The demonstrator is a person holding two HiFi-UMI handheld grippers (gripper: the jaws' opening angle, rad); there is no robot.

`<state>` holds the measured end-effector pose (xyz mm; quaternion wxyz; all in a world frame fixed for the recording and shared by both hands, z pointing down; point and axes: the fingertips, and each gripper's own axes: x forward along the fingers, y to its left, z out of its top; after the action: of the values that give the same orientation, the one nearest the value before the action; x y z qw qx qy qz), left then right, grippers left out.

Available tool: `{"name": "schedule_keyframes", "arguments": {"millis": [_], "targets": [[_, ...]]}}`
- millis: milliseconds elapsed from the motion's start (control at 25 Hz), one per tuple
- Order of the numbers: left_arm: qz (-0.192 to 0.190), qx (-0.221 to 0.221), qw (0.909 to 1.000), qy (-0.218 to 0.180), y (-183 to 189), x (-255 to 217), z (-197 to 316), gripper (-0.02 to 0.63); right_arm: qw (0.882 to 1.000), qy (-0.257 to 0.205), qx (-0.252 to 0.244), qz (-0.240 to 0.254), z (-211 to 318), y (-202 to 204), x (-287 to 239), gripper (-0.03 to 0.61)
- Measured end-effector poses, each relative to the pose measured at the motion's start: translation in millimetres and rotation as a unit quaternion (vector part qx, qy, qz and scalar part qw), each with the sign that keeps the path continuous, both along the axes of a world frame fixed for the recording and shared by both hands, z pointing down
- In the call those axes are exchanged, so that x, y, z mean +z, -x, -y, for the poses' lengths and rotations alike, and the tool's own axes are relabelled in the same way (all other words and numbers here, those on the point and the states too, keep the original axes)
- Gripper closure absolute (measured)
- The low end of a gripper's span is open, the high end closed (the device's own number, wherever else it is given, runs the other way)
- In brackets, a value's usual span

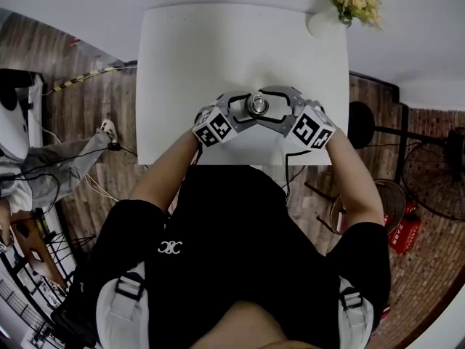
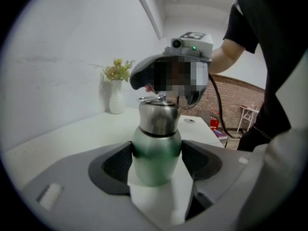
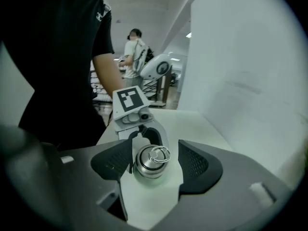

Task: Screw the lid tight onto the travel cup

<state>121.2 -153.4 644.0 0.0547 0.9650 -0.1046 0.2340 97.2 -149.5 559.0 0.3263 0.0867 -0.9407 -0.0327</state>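
No text, label or number is legible.

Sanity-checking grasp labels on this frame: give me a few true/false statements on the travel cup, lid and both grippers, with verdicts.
1. The left gripper clamps the travel cup by its green body. True.
2. The right gripper squeezes the lid. False: its jaws stand apart around the lid, with a gap on one side.
3. The travel cup lies on its side. False: it stands upright on the table.
4. The lid sits on top of the travel cup. True.
5. A vase of flowers stands at a far table corner. True.
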Motion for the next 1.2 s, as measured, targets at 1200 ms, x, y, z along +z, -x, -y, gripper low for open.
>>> {"name": "schedule_keyframes", "arguments": {"millis": [1200], "targets": [[-0.008,0.035,0.9993,-0.002,-1,-2,1,0.239,0.921,0.110,-0.334,-0.167,-22,14,40,0.313]]}}
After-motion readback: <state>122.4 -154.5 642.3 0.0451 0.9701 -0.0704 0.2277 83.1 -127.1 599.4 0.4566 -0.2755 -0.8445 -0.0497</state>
